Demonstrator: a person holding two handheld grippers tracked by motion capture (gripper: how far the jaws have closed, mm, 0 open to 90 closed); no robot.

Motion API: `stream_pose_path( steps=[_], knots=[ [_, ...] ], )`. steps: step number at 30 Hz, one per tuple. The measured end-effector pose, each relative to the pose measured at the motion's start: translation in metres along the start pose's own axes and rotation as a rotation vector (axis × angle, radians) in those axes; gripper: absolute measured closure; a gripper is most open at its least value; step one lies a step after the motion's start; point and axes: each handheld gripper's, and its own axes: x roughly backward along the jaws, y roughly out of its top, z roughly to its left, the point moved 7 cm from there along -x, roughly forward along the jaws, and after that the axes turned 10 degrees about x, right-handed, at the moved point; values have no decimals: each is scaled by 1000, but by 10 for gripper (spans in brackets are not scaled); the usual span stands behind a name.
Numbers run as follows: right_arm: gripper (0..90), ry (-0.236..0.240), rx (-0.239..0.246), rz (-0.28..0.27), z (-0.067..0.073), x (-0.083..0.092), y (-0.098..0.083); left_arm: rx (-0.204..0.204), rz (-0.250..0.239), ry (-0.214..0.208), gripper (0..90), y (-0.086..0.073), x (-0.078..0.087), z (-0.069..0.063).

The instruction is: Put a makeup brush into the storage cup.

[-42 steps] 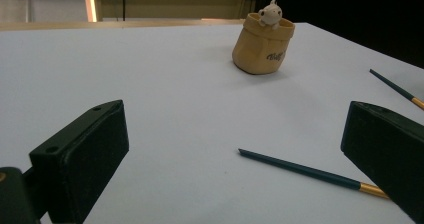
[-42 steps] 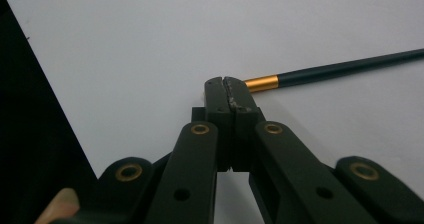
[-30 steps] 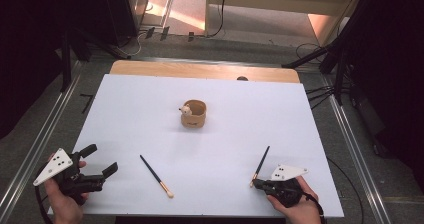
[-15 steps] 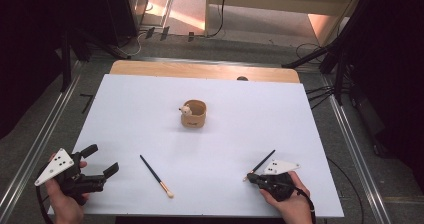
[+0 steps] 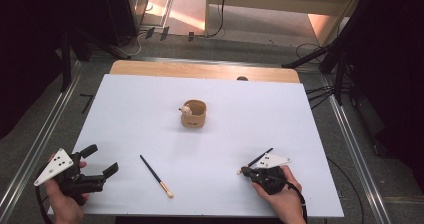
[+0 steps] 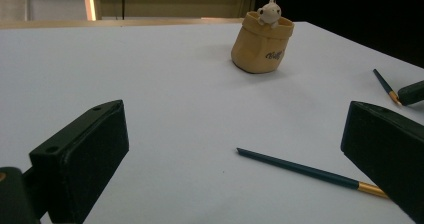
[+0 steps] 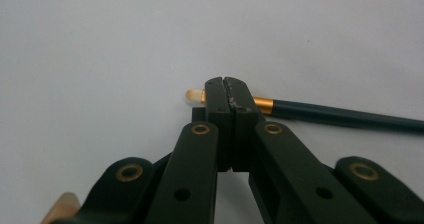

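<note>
At table's near right edge, right gripper is clamped on one pencil near its eraser end; left gripper gapes empty. Next, probably: carry it to holder.

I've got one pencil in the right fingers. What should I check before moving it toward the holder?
1. Right gripper shut on held pencil, near its eraser end: ok.
2. Held pencil lifted off the table: cannot tell.
3. Left gripper open, nothing between its fingers: ok.
4. Loose pencil lies flat, apart from both grippers: ok.
5. Holder upright, bare table between it and the right gripper: ok.
</note>
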Motion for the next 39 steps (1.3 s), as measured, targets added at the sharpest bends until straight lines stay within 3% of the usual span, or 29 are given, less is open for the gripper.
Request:
stream_pose_path(
  steps=[21, 32, 39],
  knots=[
    [900, -45, -12, -32, -11, -16, 19, 0, 2, 0, 0, 0, 0, 1],
    [900, -64, -71, -58, -21, -30, 34, 1, 0, -4, 0, 0, 0, 0],
    [900, -83, -72, -52, -29, -38, 43, 4, 2, -5, 0, 0, 0, 1]
  ],
)
